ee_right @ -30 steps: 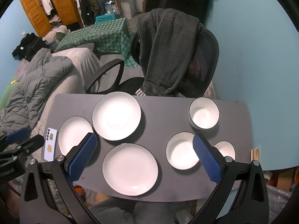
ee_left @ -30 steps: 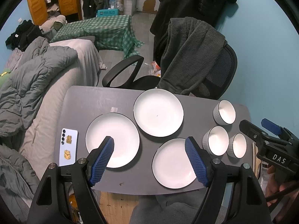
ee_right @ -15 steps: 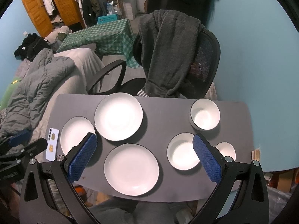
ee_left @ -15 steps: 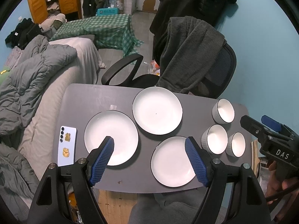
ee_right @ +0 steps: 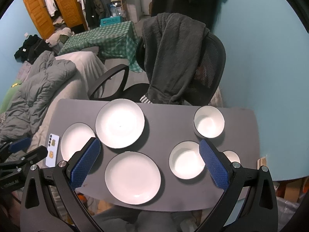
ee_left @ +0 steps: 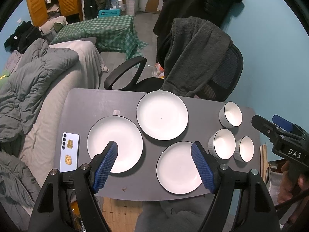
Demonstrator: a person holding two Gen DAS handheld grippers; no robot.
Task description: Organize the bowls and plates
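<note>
Three white dark-rimmed plates lie on a grey table (ee_left: pixel 92 100): a left plate (ee_left: pixel 123 133), a far plate (ee_left: pixel 162 115) and a near plate (ee_left: pixel 177 166). Three white bowls stand at the right: a far bowl (ee_left: pixel 230 114), a middle bowl (ee_left: pixel 222 144) and a small bowl (ee_left: pixel 244 148). My left gripper (ee_left: pixel 154 164) is open and empty, held high above the plates. My right gripper (ee_right: pixel 148 162) is open and empty, above the near plate (ee_right: pixel 133 177) and the middle bowl (ee_right: pixel 186 160). The right gripper also shows in the left wrist view (ee_left: pixel 270 127).
A white phone (ee_left: pixel 69 151) lies at the table's left edge. An office chair (ee_left: pixel 222 77) draped with a grey blanket stands behind the table. A bed with a grey duvet (ee_left: pixel 29 89) is to the left. A blue wall (ee_right: pixel 270 58) is to the right.
Both grippers have shifted slightly; the table and dishes sit a little lower and nearer in the views. Nothing on the table has moved.
</note>
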